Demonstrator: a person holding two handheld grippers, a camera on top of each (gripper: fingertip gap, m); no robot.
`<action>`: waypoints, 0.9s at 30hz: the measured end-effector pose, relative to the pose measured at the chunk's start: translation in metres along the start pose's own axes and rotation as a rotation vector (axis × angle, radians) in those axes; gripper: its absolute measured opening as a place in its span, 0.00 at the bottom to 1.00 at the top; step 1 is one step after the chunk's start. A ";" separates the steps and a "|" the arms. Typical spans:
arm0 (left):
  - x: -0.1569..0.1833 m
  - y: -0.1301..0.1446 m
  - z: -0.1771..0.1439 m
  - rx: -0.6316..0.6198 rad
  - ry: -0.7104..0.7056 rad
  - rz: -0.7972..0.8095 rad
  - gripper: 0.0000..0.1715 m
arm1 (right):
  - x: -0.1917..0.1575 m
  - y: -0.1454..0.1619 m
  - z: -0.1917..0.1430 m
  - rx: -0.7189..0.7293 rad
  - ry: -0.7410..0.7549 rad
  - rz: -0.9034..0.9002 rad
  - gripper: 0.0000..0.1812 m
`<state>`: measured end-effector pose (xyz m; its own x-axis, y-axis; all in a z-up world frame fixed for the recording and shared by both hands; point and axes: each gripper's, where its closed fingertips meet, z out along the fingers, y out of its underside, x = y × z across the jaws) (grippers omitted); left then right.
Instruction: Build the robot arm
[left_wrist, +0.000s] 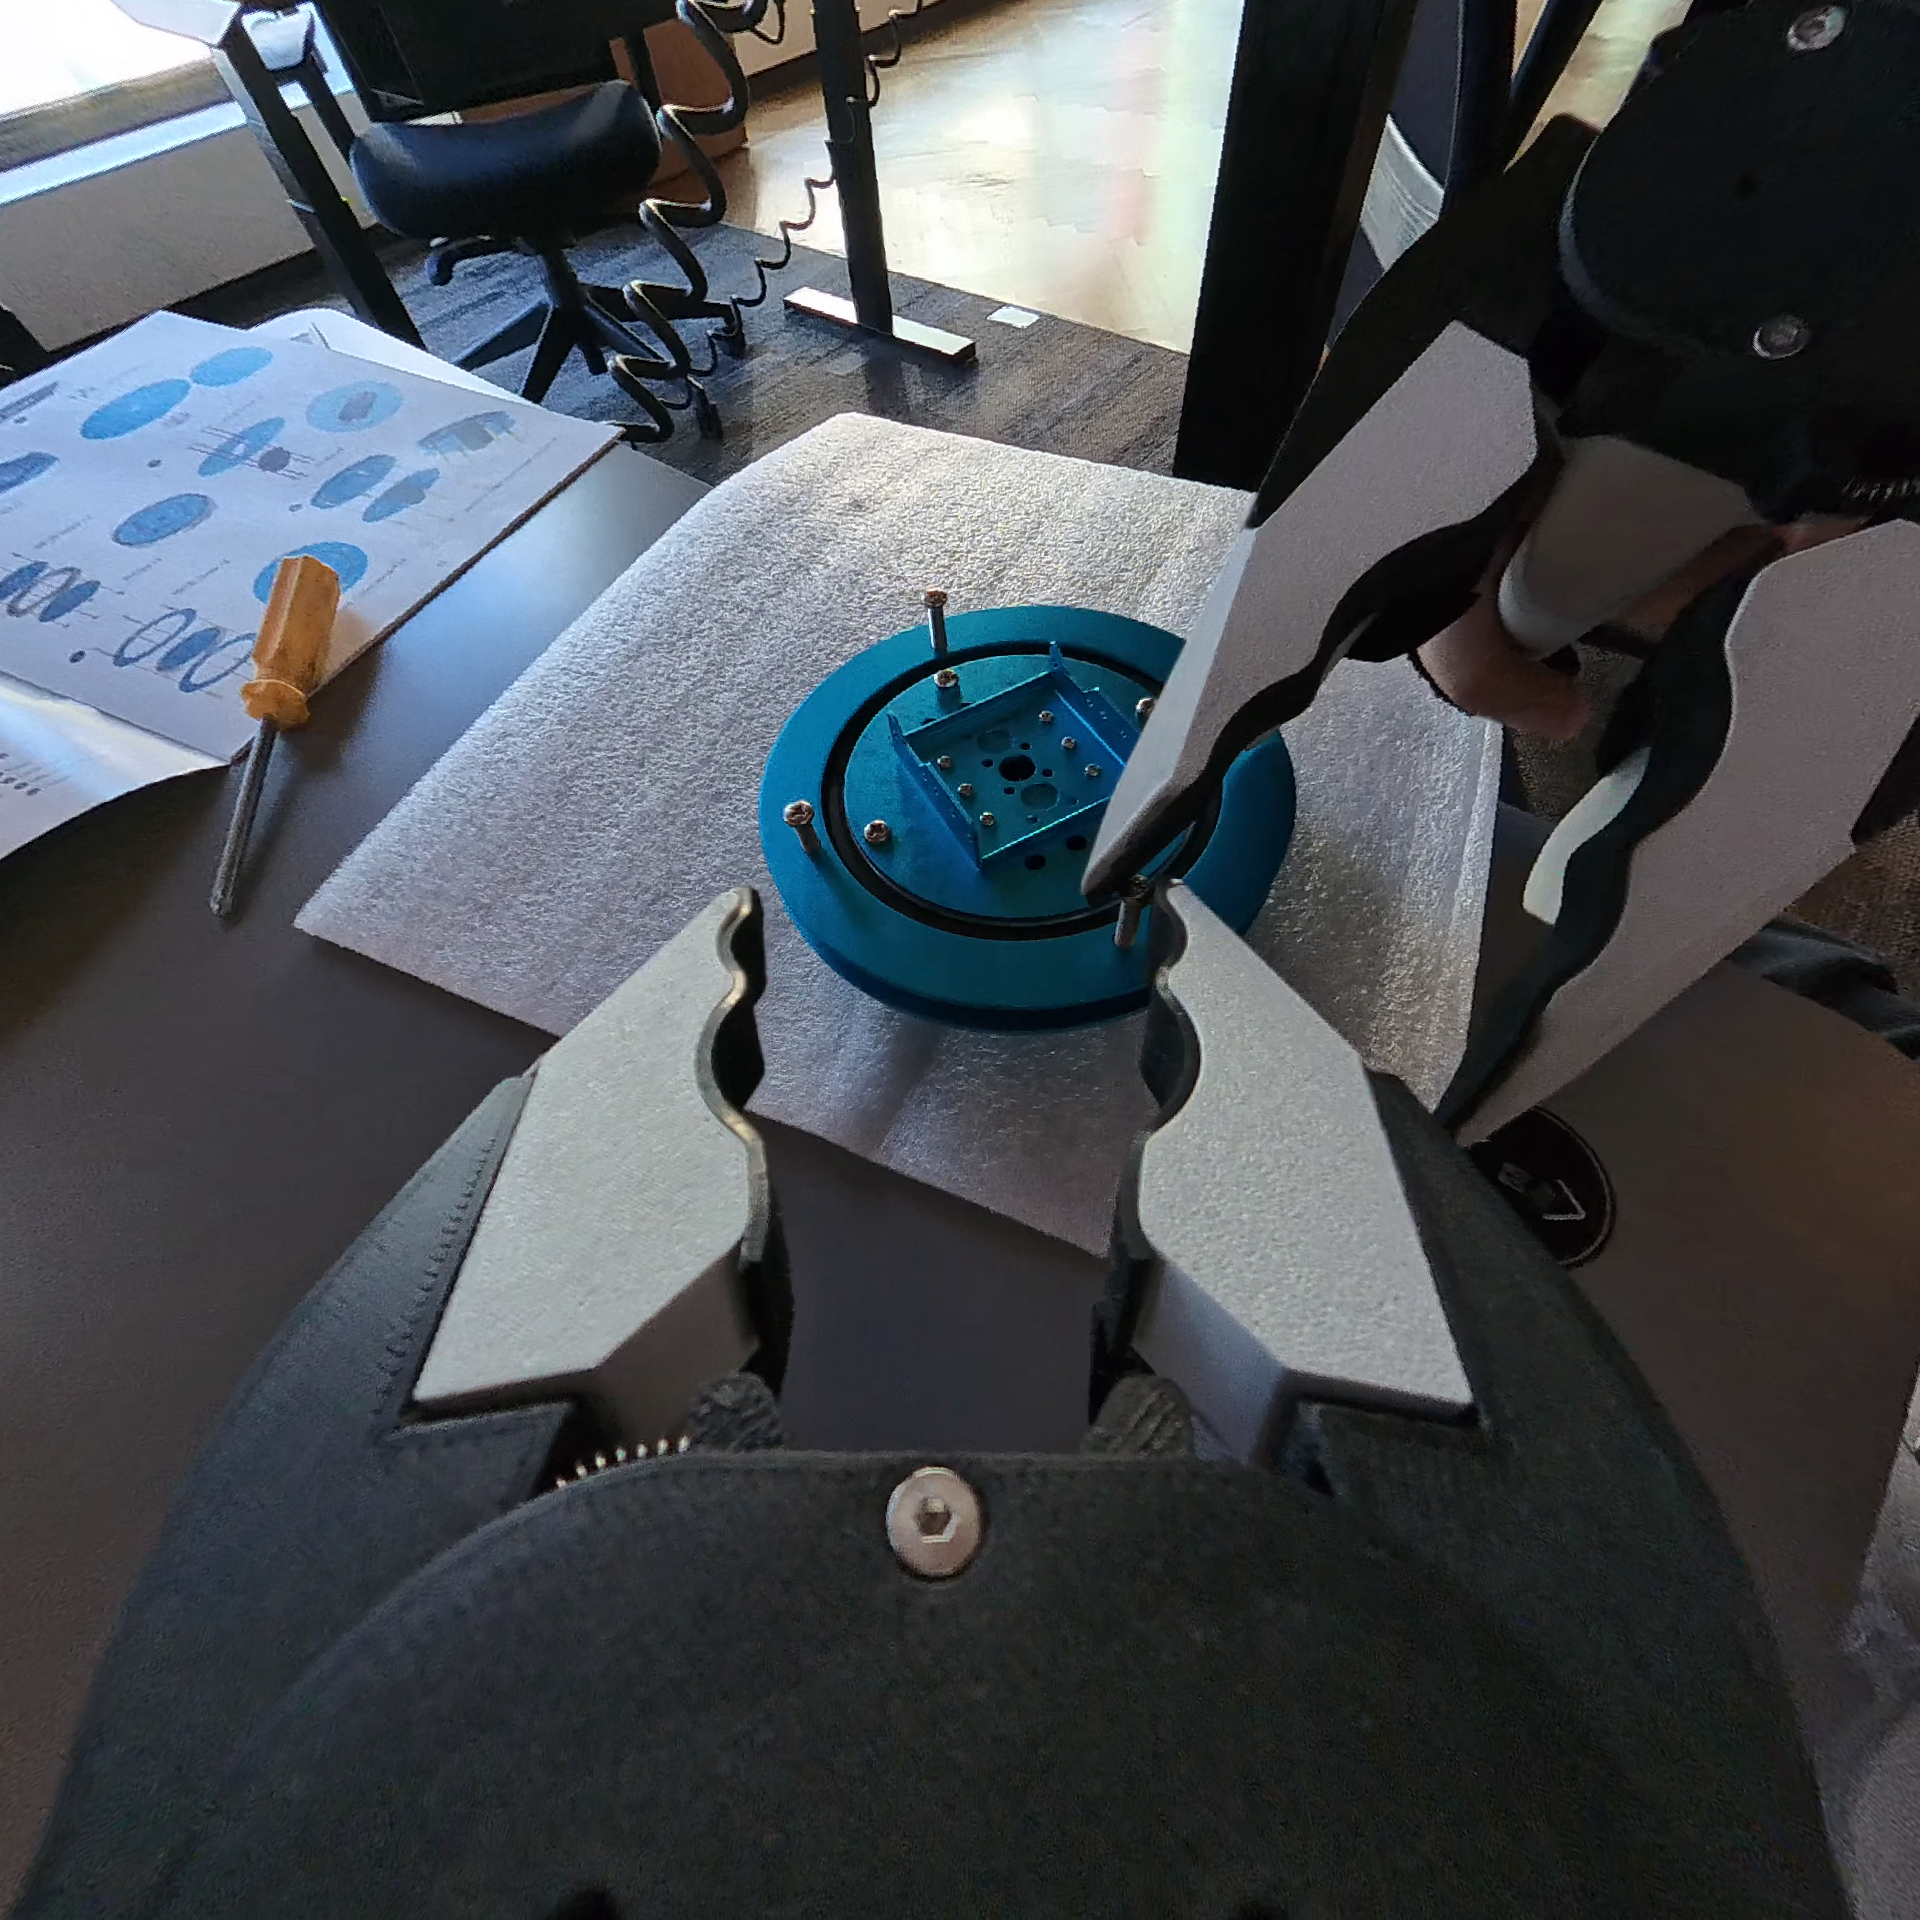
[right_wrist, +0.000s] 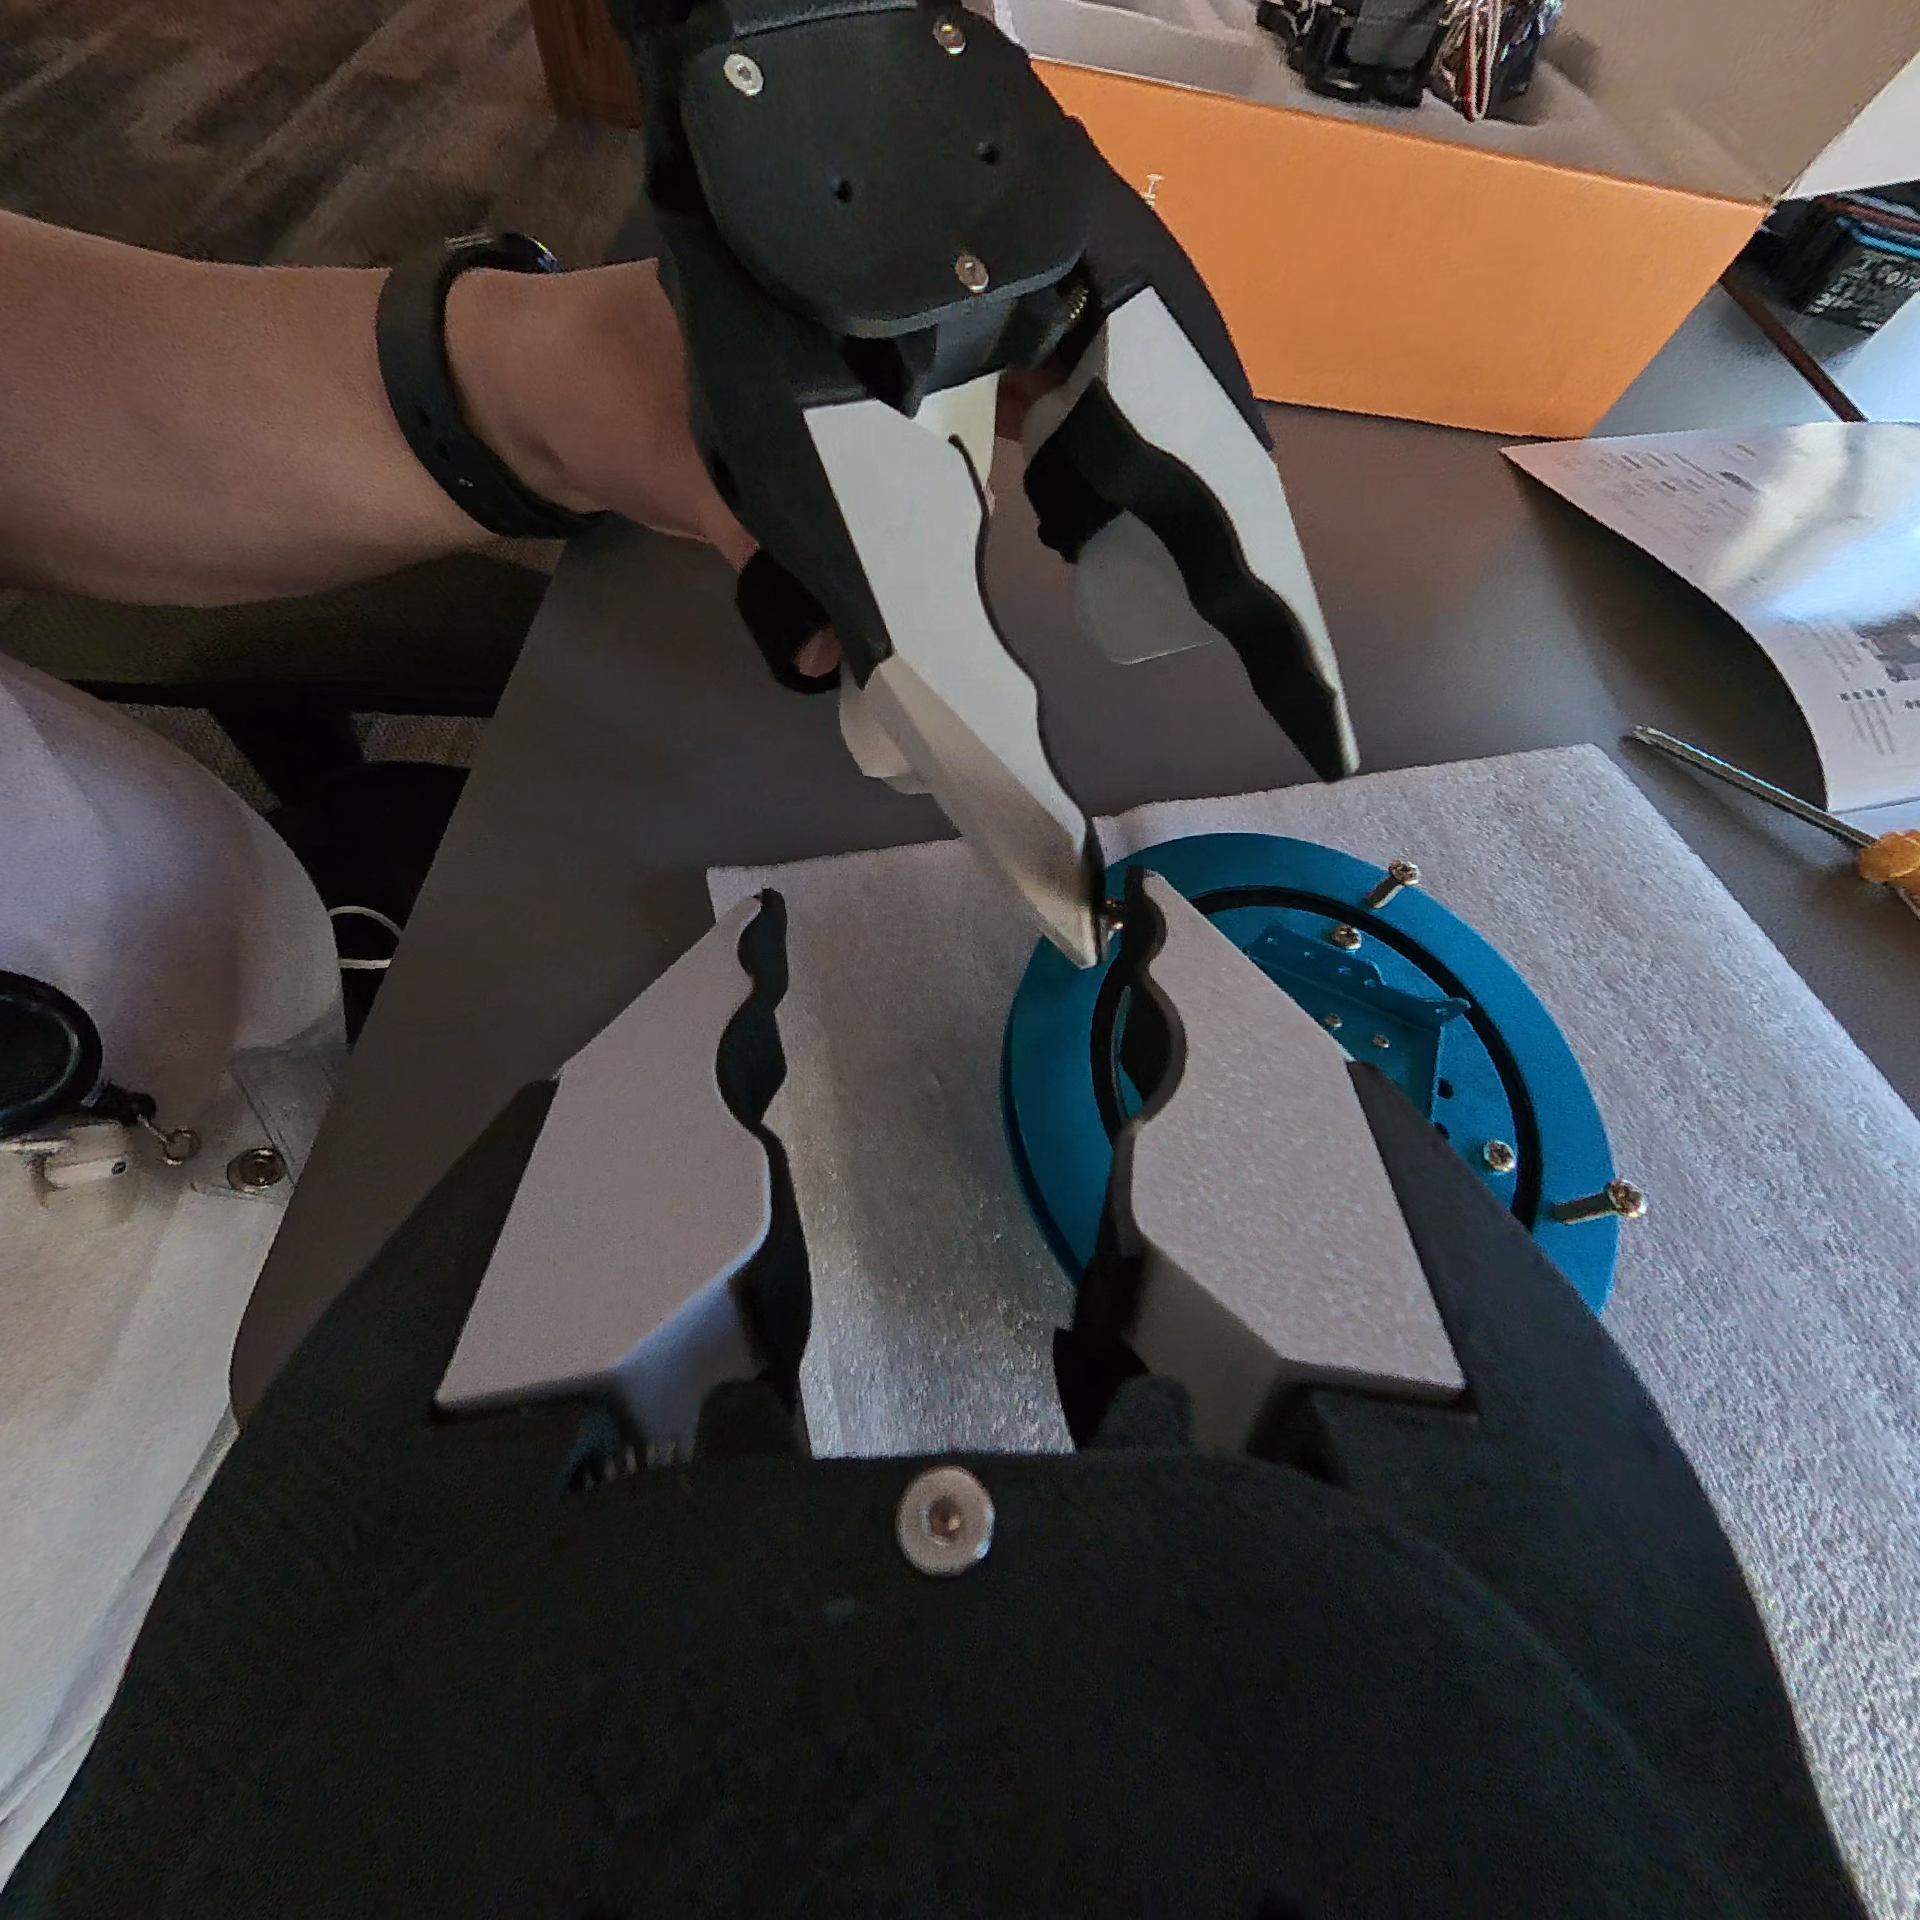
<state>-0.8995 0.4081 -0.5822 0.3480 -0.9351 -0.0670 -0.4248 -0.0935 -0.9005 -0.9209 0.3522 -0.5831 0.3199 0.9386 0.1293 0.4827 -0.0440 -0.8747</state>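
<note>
On a dark table (left_wrist: 156, 1091) in an office, white foam (left_wrist: 582, 810) bears a flat blue disc (left_wrist: 821, 831) — screws (left_wrist: 935, 623) upright; both grippers, left (left_wrist: 956, 914) and right (right_wrist: 951, 914), gape, fingertips flanking one near-rim screw (left_wrist: 1130, 912).

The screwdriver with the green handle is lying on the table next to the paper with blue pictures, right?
Almost. The screwdriver does lie on the table, its handle resting on the edge of the paper with blue pictures, but that handle is orange-yellow, not green. The left wrist view shows it clearly.
</note>
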 end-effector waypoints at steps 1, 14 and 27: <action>0.000 0.000 0.000 -0.001 0.001 -0.004 0.44 | 0.000 0.000 -0.001 -0.001 -0.002 0.003 0.35; -0.002 0.003 -0.005 -0.002 -0.007 0.005 0.43 | 0.002 0.001 -0.008 -0.002 0.014 -0.014 0.32; -0.001 0.001 0.000 -0.004 -0.006 0.009 0.46 | 0.003 0.001 -0.005 -0.019 0.008 -0.022 0.29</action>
<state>-0.9005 0.4089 -0.5830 0.3491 -0.9338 -0.0777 -0.4313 -0.0865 -0.8981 -0.9152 0.3528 -0.5815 0.3156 0.9367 0.1517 0.5052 -0.0305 -0.8625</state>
